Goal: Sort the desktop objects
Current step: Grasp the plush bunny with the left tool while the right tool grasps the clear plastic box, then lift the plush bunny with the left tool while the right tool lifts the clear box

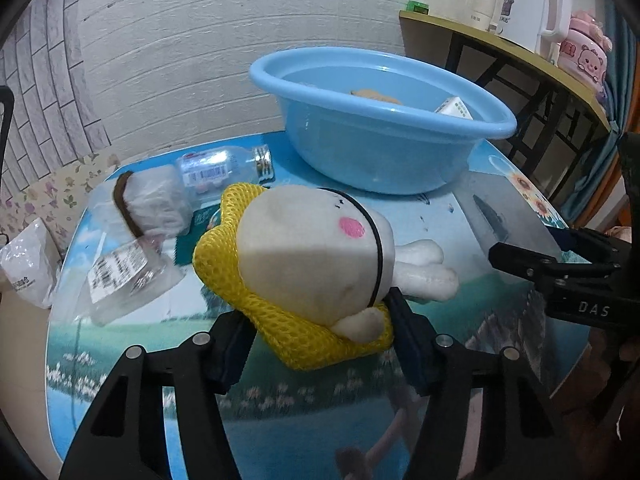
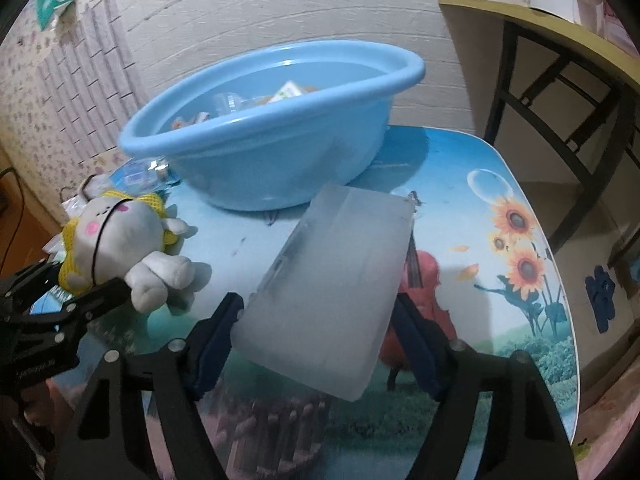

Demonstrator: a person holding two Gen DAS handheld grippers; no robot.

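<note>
Nearest the left gripper [image 1: 320,336], a plush [image 1: 312,256] in yellow mesh sits clamped between its jaws, while the right gripper [image 2: 316,340] straddles a frosted box [image 2: 332,280], jaws close at its sides though contact cannot be confirmed. Both sit at 6 o'clock of the basin [image 2: 280,160], whose tall rim could snag the plush's dangling limbs, or the smooth box might slip. Behind the picture-printed table [image 2: 500,280], a brick-patterned wall; a desk [image 1: 500,44] at 2 o'clock.
</note>
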